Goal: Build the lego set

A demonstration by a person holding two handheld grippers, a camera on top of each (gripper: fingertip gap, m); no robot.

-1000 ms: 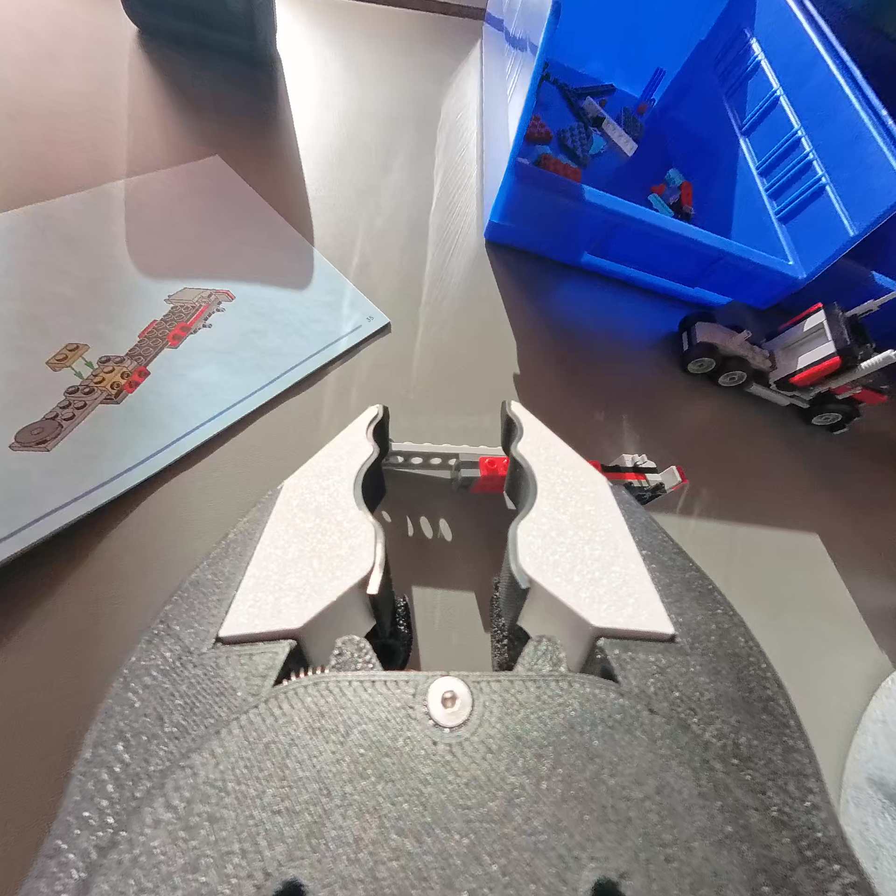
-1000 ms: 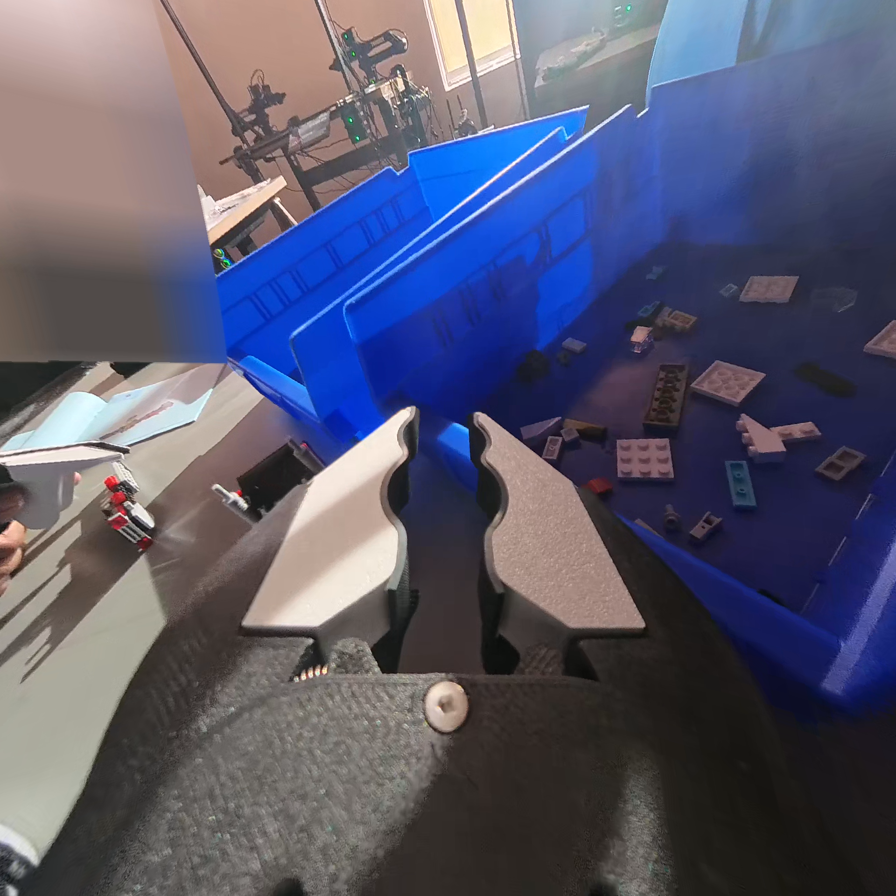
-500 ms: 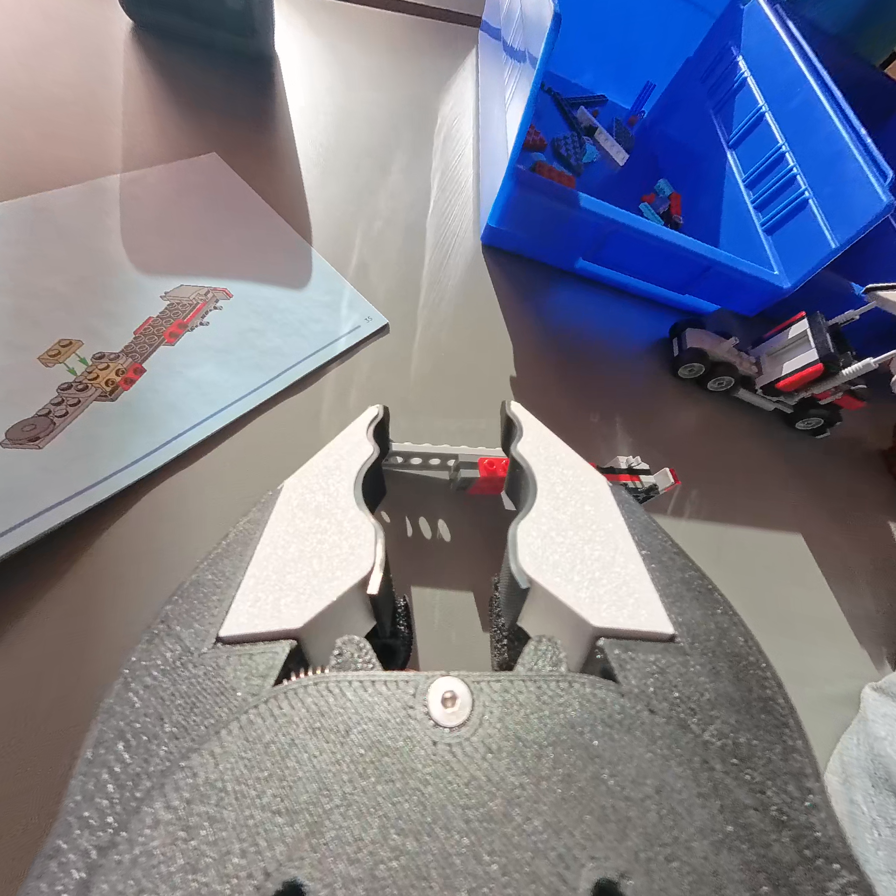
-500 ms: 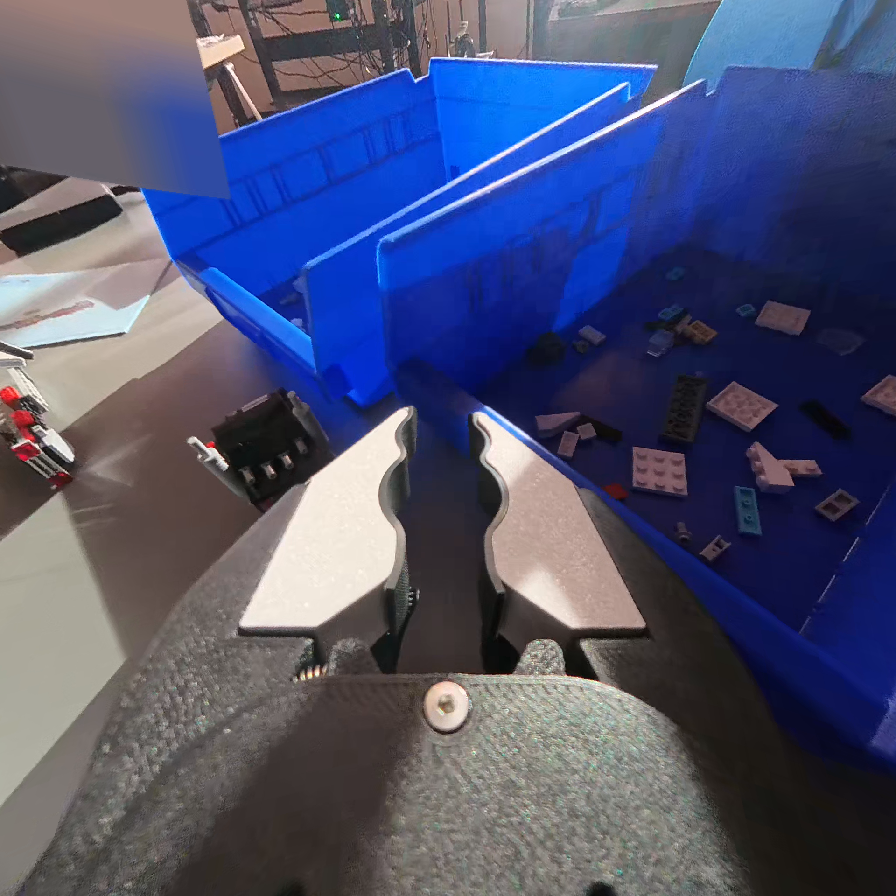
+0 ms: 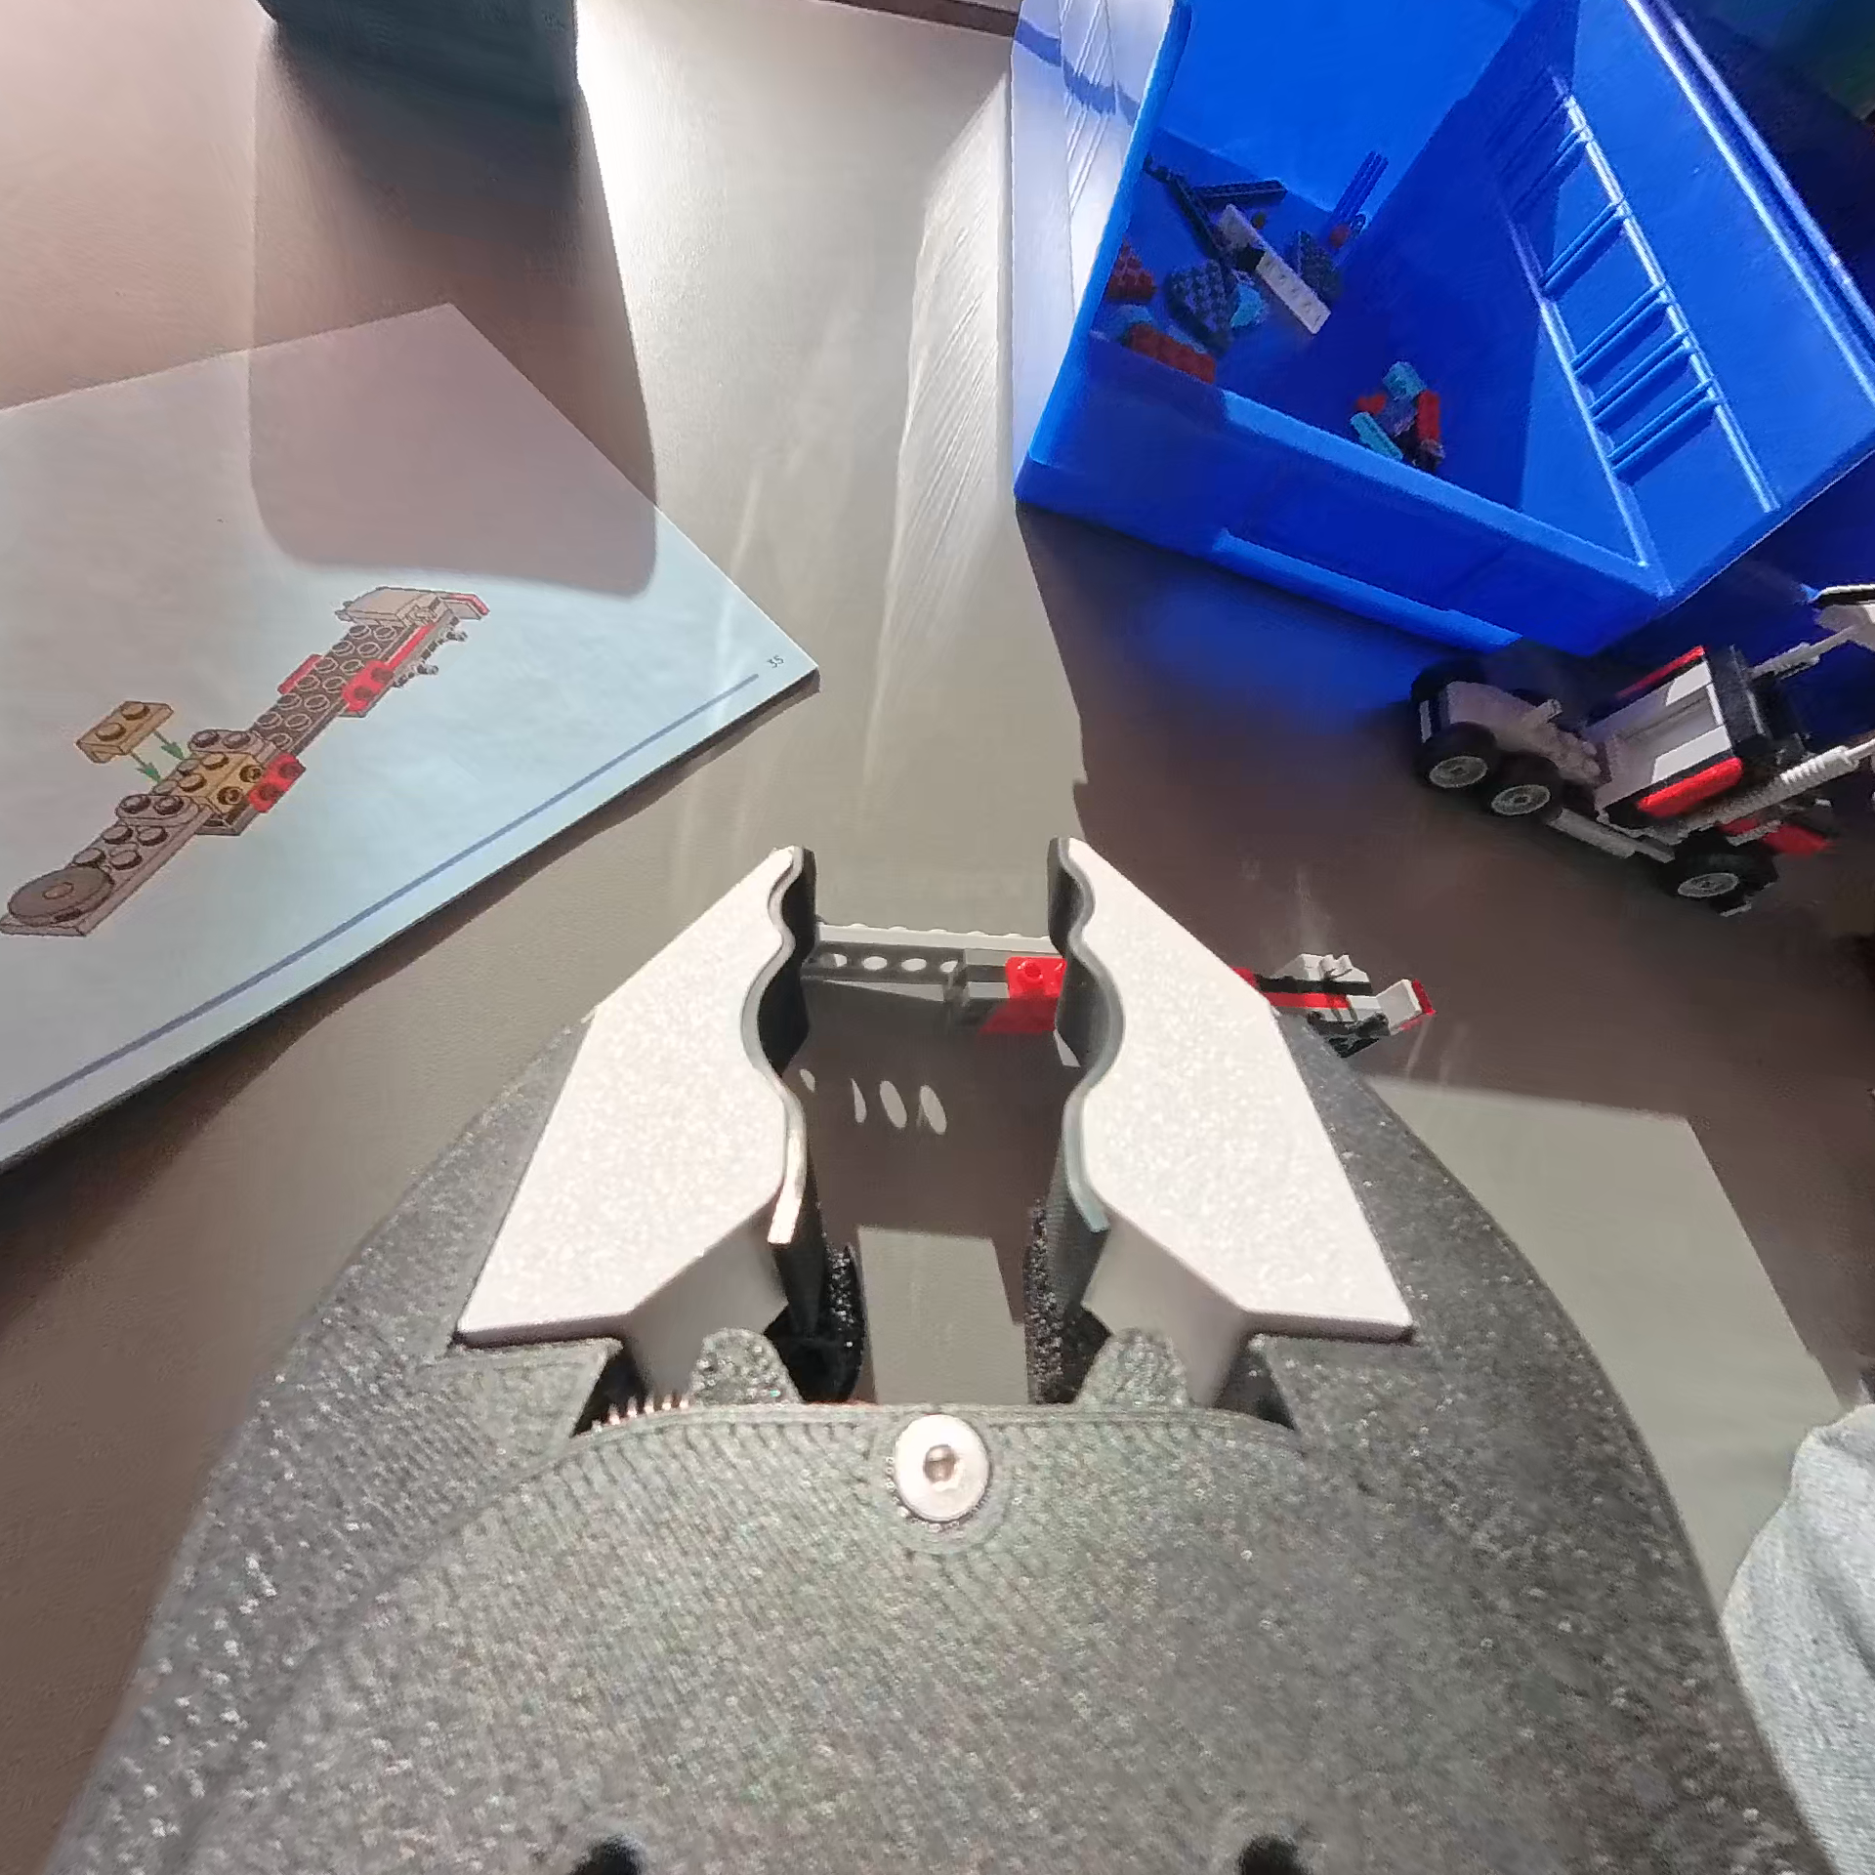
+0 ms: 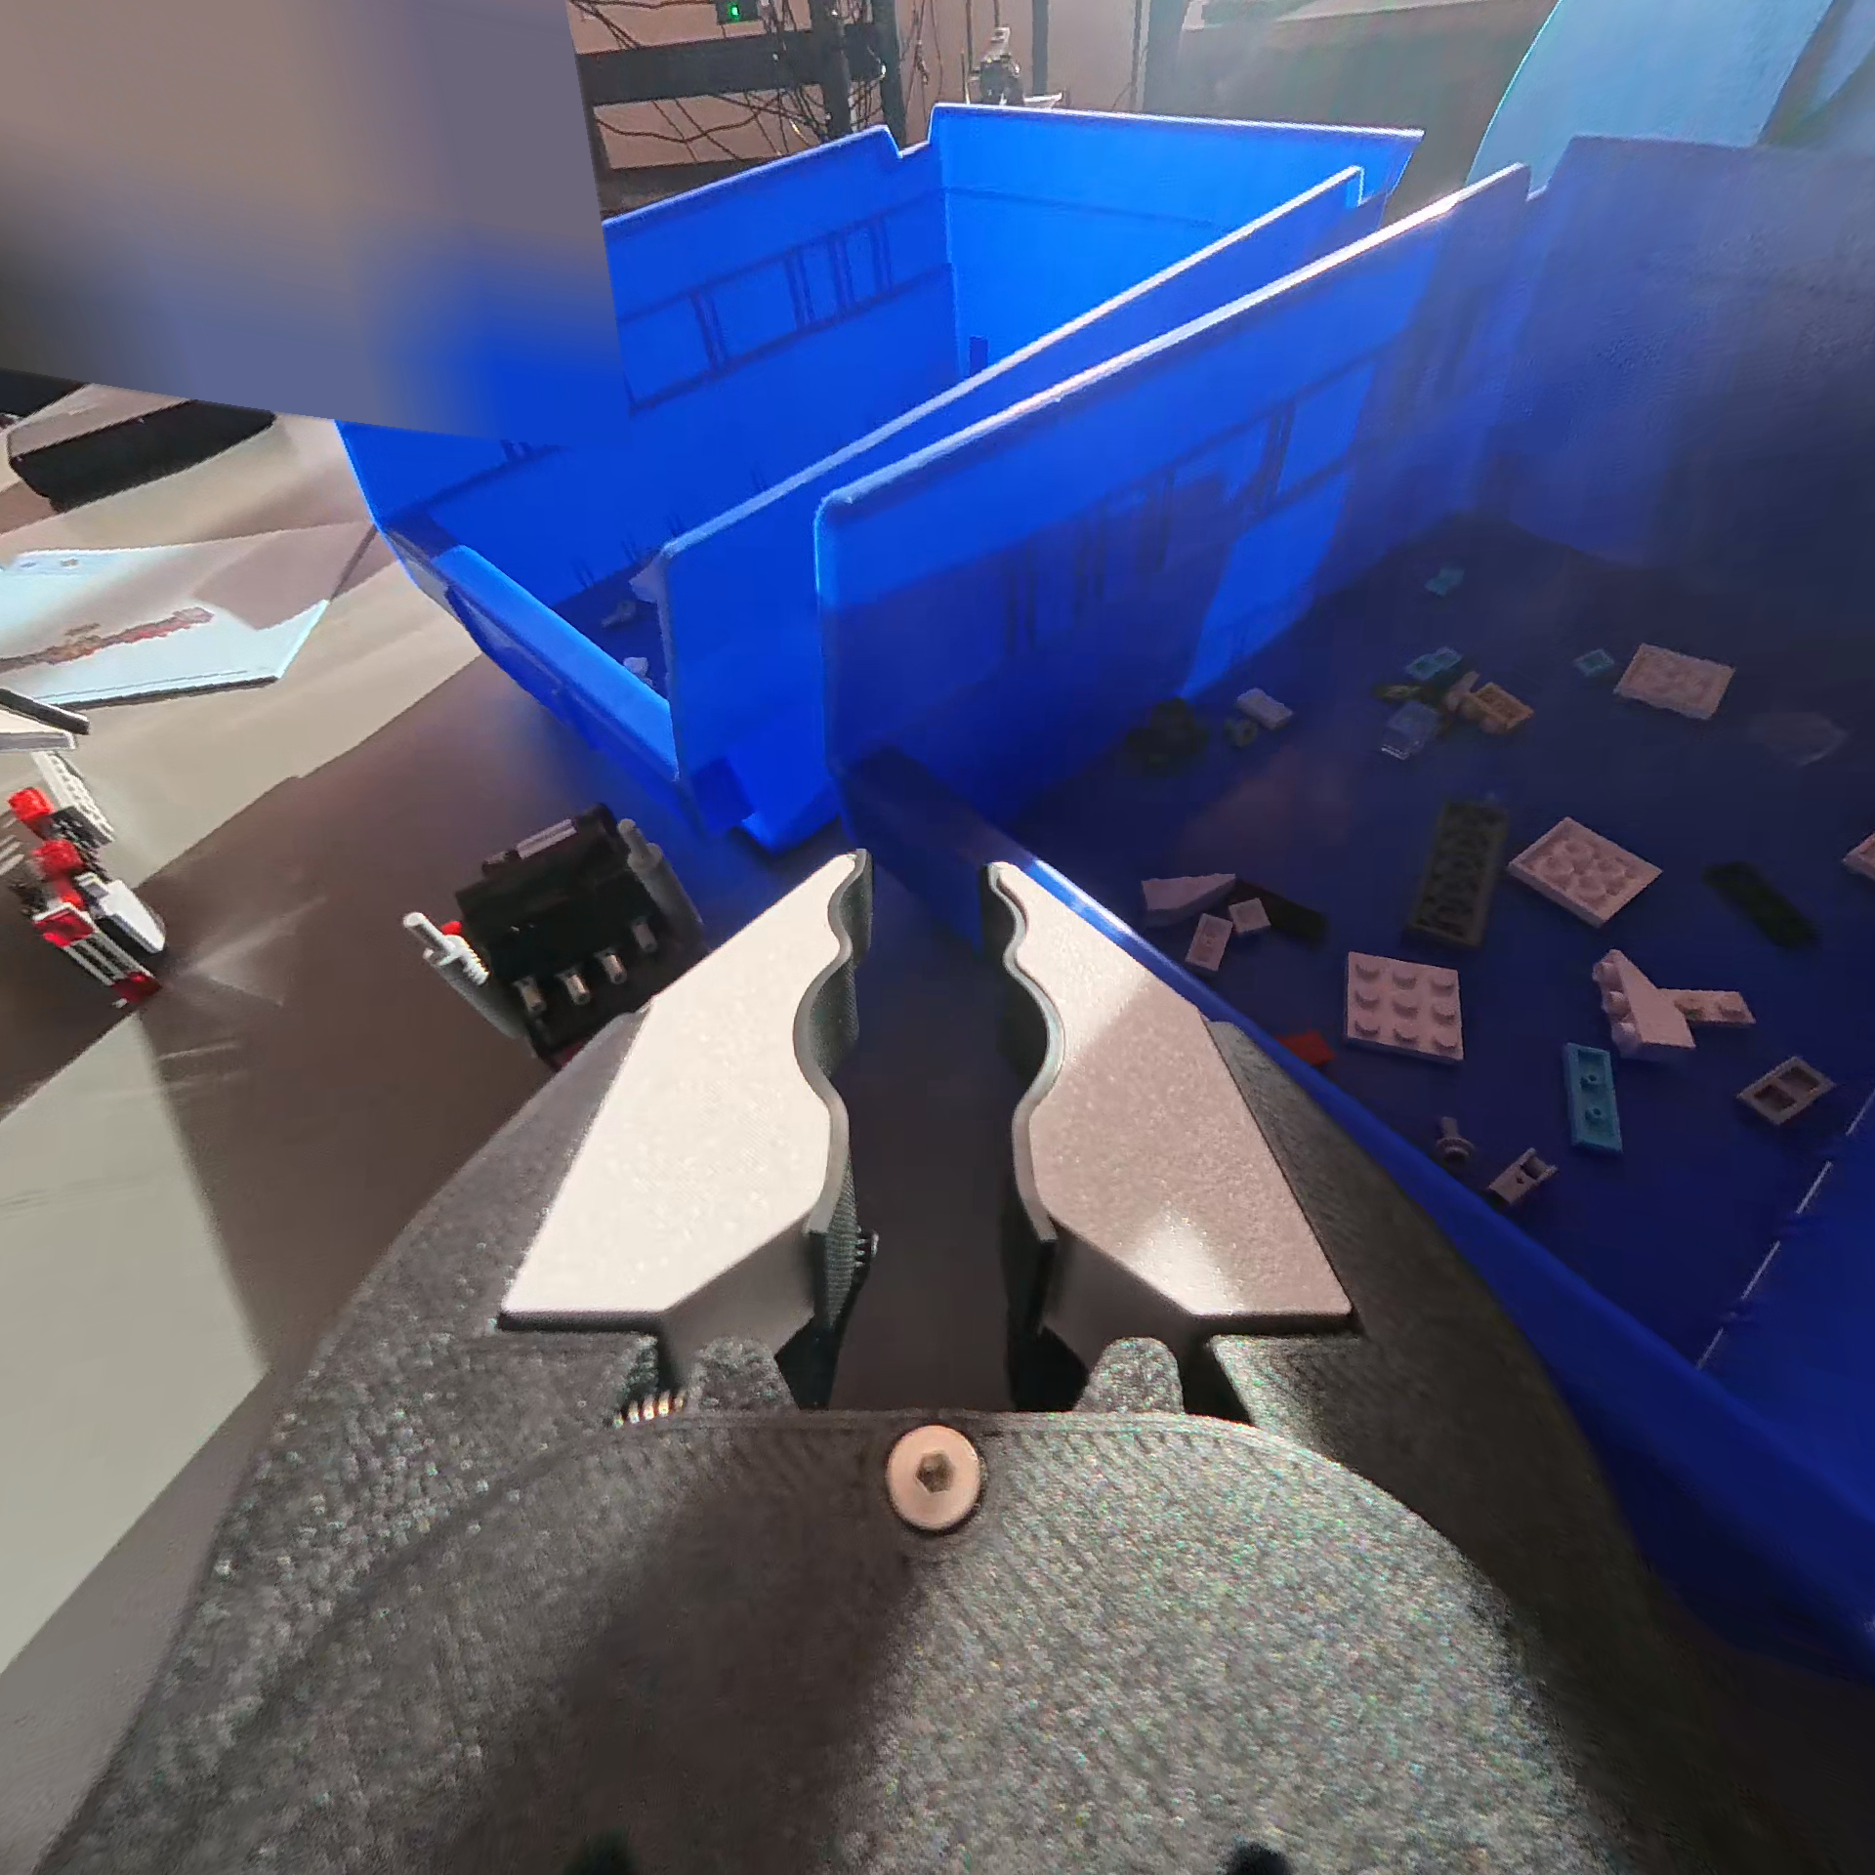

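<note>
**Lego trailer frame clamped in the left gripper, right gripper empty at the bin**

The Lego trailer frame, a long grey beam with a row of holes and a red brick near its right end, lay crosswise at the centre of the left wrist view. The left gripper had its two fingers closed against the beam, which spanned the wide gap between them above the dark brown table; one end of the assembly, red, white and black, stuck out to the right of the right finger.

One built Lego truck, black, white and red, with three wheels visible on the near side, stood on the table at the right edge of that view, just below one blue bin in the upper right that held a few scattered pieces. One open instruction booklet lay flat at the left.

In the right wrist view, the right gripper held nothing, its fingers parted by a narrow gap, the tips at the front lip of the nearest blue parts bin. Three blue bins stood side by side across the upper frame. Loose plates and small bricks lay scattered on that bin's floor at the right. The truck showed again at centre left, seen end-on.
</note>
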